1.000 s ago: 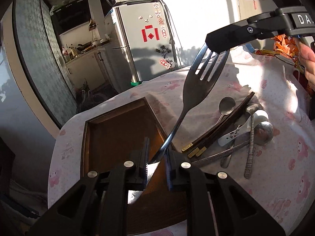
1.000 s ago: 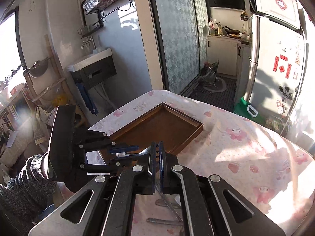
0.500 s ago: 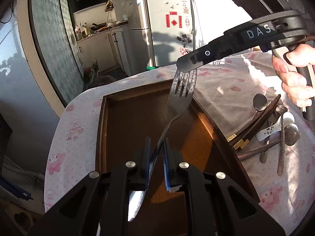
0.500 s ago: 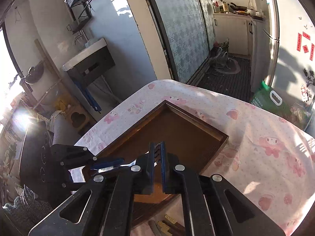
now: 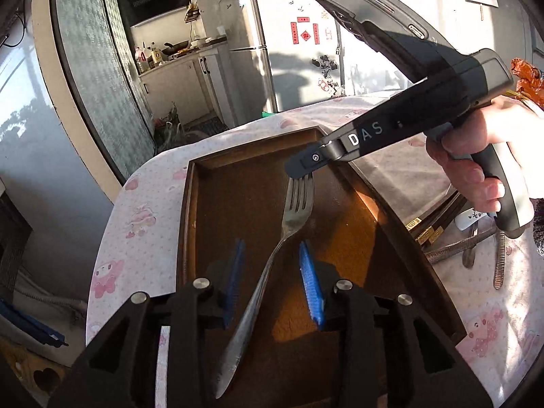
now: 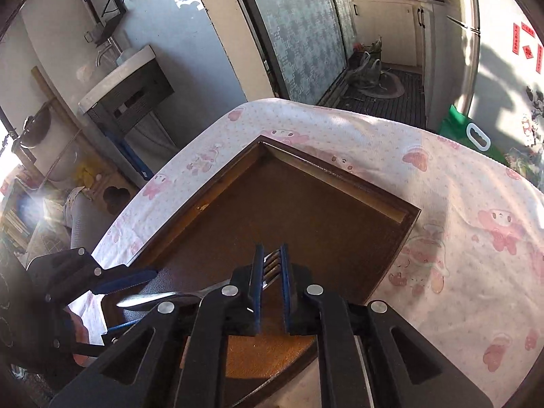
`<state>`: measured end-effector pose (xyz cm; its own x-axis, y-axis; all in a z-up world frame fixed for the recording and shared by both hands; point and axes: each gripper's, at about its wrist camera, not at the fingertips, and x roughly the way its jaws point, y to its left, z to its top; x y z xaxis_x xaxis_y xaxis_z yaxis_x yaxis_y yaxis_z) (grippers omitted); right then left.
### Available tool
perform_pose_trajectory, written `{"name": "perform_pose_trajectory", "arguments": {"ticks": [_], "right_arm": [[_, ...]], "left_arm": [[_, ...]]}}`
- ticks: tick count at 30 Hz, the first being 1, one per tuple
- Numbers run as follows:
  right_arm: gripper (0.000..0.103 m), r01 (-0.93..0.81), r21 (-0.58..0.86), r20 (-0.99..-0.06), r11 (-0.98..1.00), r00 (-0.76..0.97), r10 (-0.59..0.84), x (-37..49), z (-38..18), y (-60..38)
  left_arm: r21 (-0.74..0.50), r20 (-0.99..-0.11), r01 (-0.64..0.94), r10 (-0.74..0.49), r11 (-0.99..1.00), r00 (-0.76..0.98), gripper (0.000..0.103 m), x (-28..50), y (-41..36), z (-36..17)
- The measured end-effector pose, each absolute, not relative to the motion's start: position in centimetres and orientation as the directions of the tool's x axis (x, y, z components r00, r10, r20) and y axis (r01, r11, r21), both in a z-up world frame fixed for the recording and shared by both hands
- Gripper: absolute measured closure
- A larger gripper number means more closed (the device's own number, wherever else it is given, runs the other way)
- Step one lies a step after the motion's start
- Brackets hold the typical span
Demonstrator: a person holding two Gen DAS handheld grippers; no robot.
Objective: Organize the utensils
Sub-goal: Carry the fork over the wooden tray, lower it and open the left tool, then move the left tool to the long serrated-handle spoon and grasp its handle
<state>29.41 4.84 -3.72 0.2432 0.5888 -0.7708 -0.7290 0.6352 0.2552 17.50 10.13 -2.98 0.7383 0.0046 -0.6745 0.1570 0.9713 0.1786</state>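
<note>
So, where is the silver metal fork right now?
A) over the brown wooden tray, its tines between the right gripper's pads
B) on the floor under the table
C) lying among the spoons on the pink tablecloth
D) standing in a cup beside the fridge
A: the silver metal fork hangs over the brown wooden tray, tines between the right gripper's pads, while the left gripper's blue pads stand clear of its handle.

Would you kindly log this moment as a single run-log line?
left gripper: jaws just opened, clear of fork handle | right gripper: shut on fork tines | fork: over wooden tray | other utensils: on tablecloth
</note>
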Motion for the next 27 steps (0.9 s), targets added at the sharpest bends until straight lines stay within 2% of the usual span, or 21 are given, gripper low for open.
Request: {"name": "perform_pose_trajectory", "arguments": {"ticks": [8, 10, 12, 13, 17, 20, 24, 27], "right_arm": [[0.088, -0.736, 0.18, -0.788, 0.652, 0.289, 0.544, 28.9, -4.3, 6.1], [0.077, -0.733, 0.18, -0.781, 0.656, 0.299, 0.549, 28.8, -4.0, 6.1], [0.042, -0.725, 0.189, -0.762, 0.662, 0.316, 0.565, 28.7, -3.4, 5.7], [0.038, -0.723, 0.201, -0.749, 0.661, 0.322, 0.579, 28.7, -3.0, 5.4], [0.035, -0.702, 0.241, -0.718, 0.67, 0.336, 0.61, 28.0, -1.0, 3.2], [0.028, -0.691, 0.215, -0.703, 0.69, 0.381, 0.601, 26.1, 0.8, 0.0], [0.026, -0.644, 0.155, -0.7, 0.749, 0.463, 0.543, 23.1, 2.7, -6.2], [0.026, -0.59, 0.154, -0.685, 0.792, 0.514, 0.516, 20.7, 3.5, -11.7]], "left_arm": [[0.209, -0.658, 0.151, 0.024, 0.966, 0.753, 0.046, 17.3, 10.0, -3.0], [0.195, -0.658, 0.152, 0.014, 0.969, 0.753, 0.044, 17.3, 10.1, -2.9], [0.2, -0.651, 0.149, 0.018, 0.969, 0.759, 0.04, 17.2, 10.1, -2.9], [0.196, -0.648, 0.157, 0.008, 0.968, 0.761, 0.04, 17.1, 10.0, -2.9], [0.156, -0.634, 0.245, -0.093, 0.957, 0.768, 0.027, 16.3, 8.8, -2.6], [0.118, -0.613, 0.307, -0.174, 0.944, 0.771, 0.018, 15.4, 7.9, -2.1], [0.053, -0.608, 0.384, -0.276, 0.922, 0.744, 0.013, 14.5, 6.2, -1.9], [0.089, -0.591, 0.442, -0.31, 0.893, 0.745, 0.011, 13.4, 4.2, -2.0]]}}
